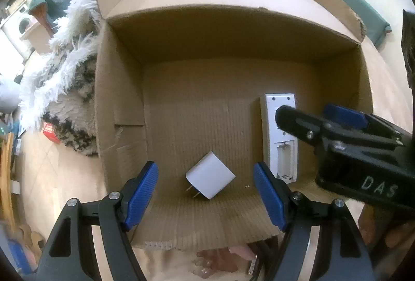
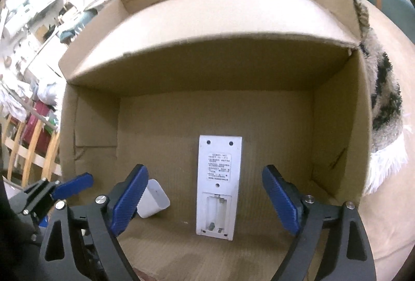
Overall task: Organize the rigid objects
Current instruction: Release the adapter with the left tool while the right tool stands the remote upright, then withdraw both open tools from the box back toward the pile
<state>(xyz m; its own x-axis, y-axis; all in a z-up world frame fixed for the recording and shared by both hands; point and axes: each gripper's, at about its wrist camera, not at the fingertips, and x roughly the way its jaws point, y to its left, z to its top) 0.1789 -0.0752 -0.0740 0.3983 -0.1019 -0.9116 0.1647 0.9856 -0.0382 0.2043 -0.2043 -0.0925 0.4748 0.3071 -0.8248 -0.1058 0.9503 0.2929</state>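
An open cardboard box (image 1: 233, 47) fills both views. On its floor lies a white plug charger (image 1: 211, 178), prongs toward me, directly below my left gripper (image 1: 205, 169), which is open and not touching it. To the right of it a white remote (image 1: 284, 159) lies back side up with its battery bay uncovered. My right gripper (image 2: 205, 172) hangs open above the remote (image 2: 219, 177), pads clear of it on both sides. The charger (image 2: 155, 199) shows partly behind the right gripper's left finger. The right gripper (image 1: 311, 112) also reaches in from the right in the left wrist view.
The box walls (image 2: 85, 130) and raised flaps enclose the floor on all sides. A shaggy white and grey rug (image 1: 72, 60) lies outside the box, also seen as rug (image 2: 384, 99). A teal cushion (image 1: 363, 8) lies beyond the far flap. A wooden rail (image 2: 26, 146) stands at left.
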